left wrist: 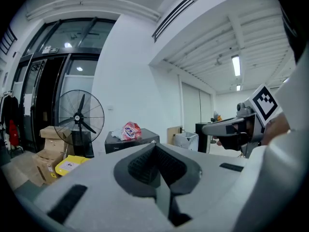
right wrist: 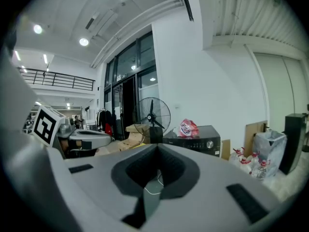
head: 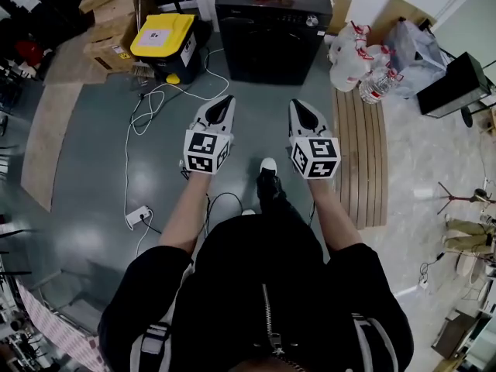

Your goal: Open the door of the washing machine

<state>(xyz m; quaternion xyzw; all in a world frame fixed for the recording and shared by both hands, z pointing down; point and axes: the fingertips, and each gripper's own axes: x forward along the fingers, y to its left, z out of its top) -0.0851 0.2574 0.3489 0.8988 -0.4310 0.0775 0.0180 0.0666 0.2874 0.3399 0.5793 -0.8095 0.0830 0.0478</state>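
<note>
The left hand-held gripper (head: 223, 103) and right hand-held gripper (head: 300, 107) both have jaws together, empty, held out side by side, pointing toward the washing machine (head: 271, 41), well apart from it.

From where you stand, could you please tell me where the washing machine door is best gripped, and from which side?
Probably the handle or rim of the door on the front of the washing machine, below the knob. Approach straight from the front, because that face points toward you. The handle itself is too dark to make out.
</note>
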